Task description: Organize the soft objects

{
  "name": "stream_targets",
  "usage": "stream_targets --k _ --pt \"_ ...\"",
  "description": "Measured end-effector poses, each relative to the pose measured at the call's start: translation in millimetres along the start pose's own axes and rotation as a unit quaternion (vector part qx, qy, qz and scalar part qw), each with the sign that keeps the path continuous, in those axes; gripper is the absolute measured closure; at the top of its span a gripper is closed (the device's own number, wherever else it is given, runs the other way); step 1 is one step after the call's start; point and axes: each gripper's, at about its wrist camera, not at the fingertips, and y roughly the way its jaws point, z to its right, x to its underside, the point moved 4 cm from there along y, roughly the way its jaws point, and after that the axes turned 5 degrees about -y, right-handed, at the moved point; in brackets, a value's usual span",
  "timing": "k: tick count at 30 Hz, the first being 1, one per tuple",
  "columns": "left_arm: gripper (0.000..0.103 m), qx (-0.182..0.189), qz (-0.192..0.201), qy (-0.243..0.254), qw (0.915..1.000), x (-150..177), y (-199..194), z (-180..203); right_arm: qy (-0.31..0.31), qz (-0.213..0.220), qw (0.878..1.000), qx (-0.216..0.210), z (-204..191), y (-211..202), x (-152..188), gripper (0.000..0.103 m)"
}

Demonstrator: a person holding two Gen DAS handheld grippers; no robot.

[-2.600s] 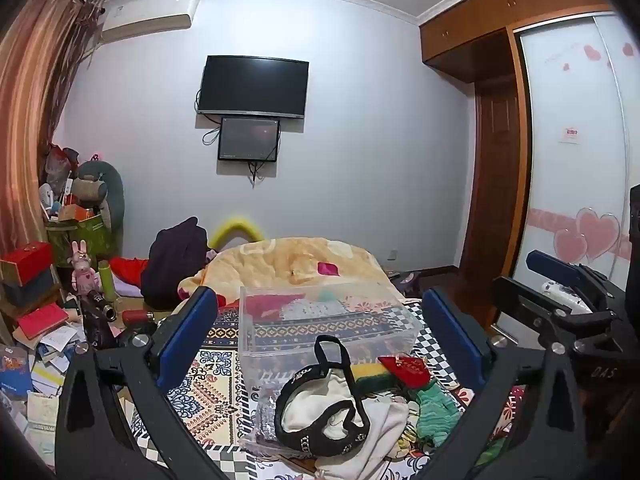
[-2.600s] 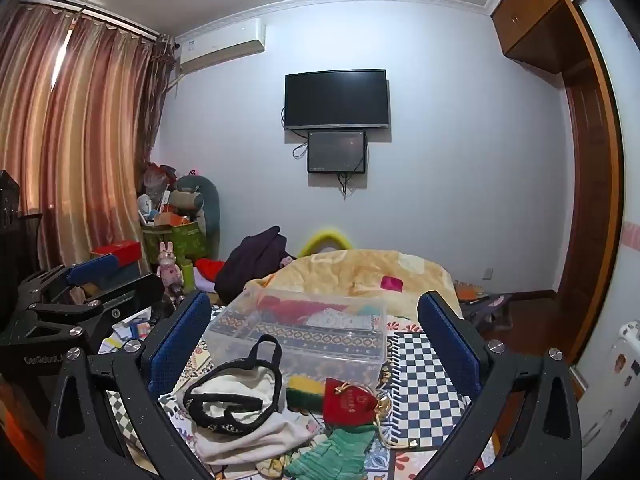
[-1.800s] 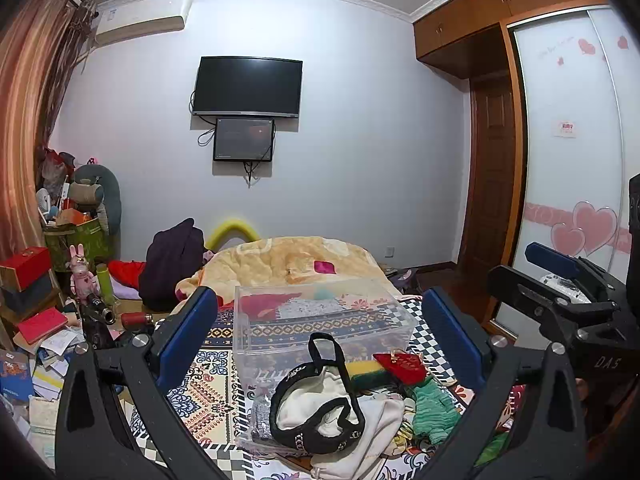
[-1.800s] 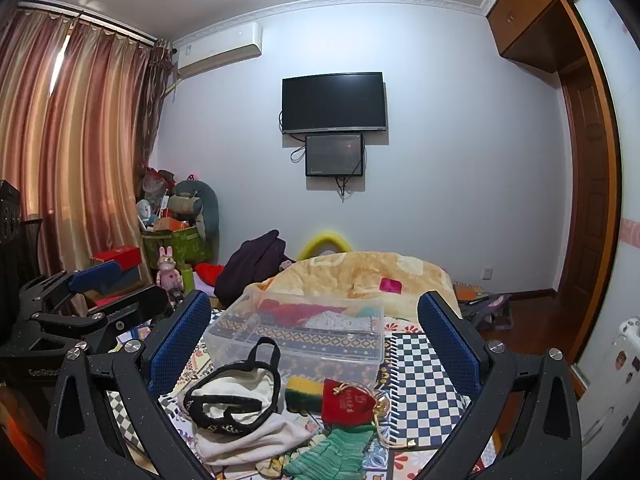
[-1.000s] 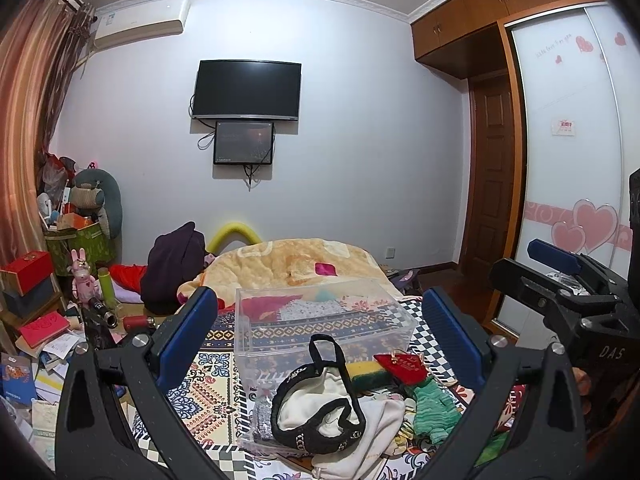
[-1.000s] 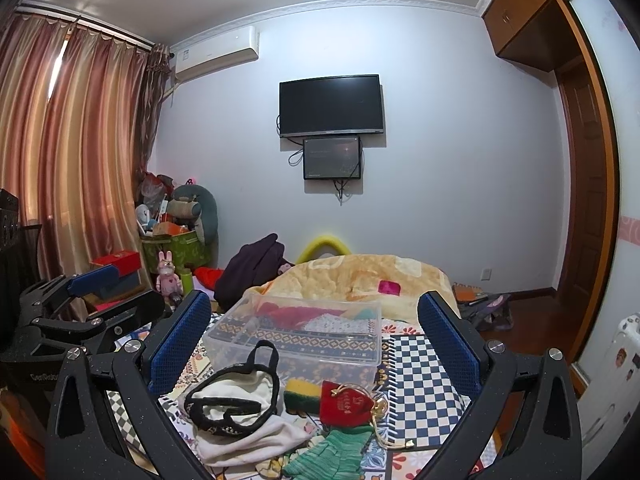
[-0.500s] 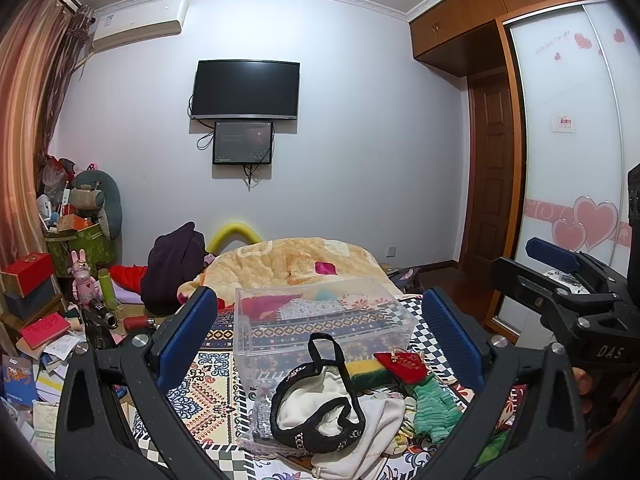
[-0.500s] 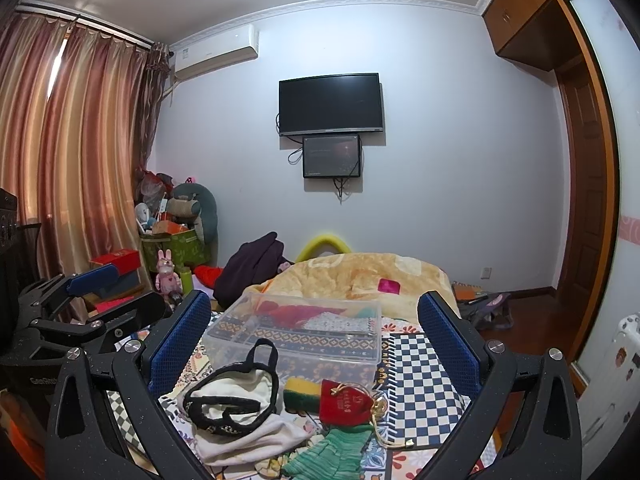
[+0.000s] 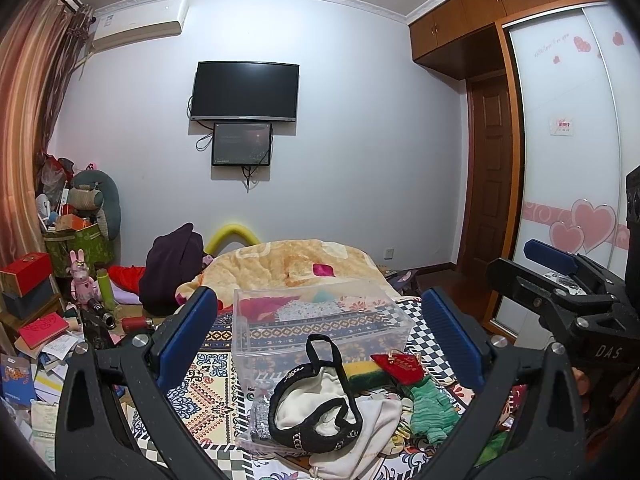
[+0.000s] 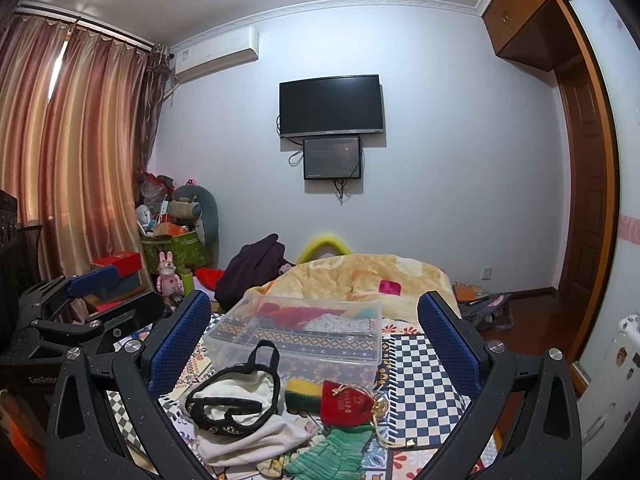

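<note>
A clear plastic bin (image 9: 320, 320) (image 10: 300, 332) stands on the patterned bed cover with some fabric showing inside it. In front of it lie a white cloth bag with black trim (image 9: 316, 404) (image 10: 236, 400), a yellow-green sponge (image 10: 302, 394), a red pouch (image 10: 344, 402) (image 9: 398, 366) and a green glove (image 10: 332, 454) (image 9: 428, 404). My left gripper (image 9: 320, 340) is open and empty, held above the pile. My right gripper (image 10: 314, 340) is open and empty, likewise above it. Each gripper shows in the other's view, the right gripper (image 9: 560, 288) at the right edge and the left gripper (image 10: 80, 304) at the left edge.
A yellow blanket (image 9: 288, 264) is heaped behind the bin, with a dark garment (image 9: 172, 268) to its left. Boxes, books and toys (image 9: 52, 300) clutter the left side by the curtain. A wardrobe and a door (image 9: 492, 184) stand at the right.
Both views have drifted slightly; the grippers stay open and nothing on the bed has moved.
</note>
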Motion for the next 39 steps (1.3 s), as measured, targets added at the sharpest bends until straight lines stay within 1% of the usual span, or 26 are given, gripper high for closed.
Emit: stream_targets --k 15,20,23,28,30,31,32,36,37,39 --pt "0.0 0.002 -0.004 -0.003 1.0 2 2 0 -0.002 -0.003 1.0 0.005 2 3 4 0.0" --pt "0.0 0.006 -0.033 -0.002 0.9994 14 18 -4 0.007 -0.03 0.999 0.023 15 19 17 0.0" --pt "0.0 0.012 -0.061 -0.003 0.9981 28 35 -9 0.025 -0.058 0.998 0.019 27 34 32 0.0" --pt "0.0 0.005 -0.102 -0.009 0.9947 52 62 -18 0.05 -0.106 0.993 0.007 42 54 59 0.0" --pt "0.004 0.002 -0.117 -0.016 0.993 61 72 -23 0.059 -0.122 0.991 0.003 46 61 68 0.0" --pt "0.011 0.001 -0.126 -0.019 0.9919 65 77 -25 0.063 -0.129 0.99 0.002 48 64 72 0.0" --pt "0.015 0.0 -0.136 -0.02 0.9905 70 83 -27 0.065 -0.134 0.989 0.0 49 66 75 0.0" --pt "0.021 -0.006 -0.16 -0.034 0.9865 85 99 -37 0.071 -0.166 0.984 -0.008 51 79 92 0.0" --pt "0.026 -0.007 -0.164 -0.036 0.9858 89 103 -39 0.072 -0.172 0.983 -0.009 51 80 96 0.001" --pt "0.031 -0.009 -0.175 -0.038 0.9838 98 110 -45 0.075 -0.186 0.98 -0.01 52 88 104 0.001"
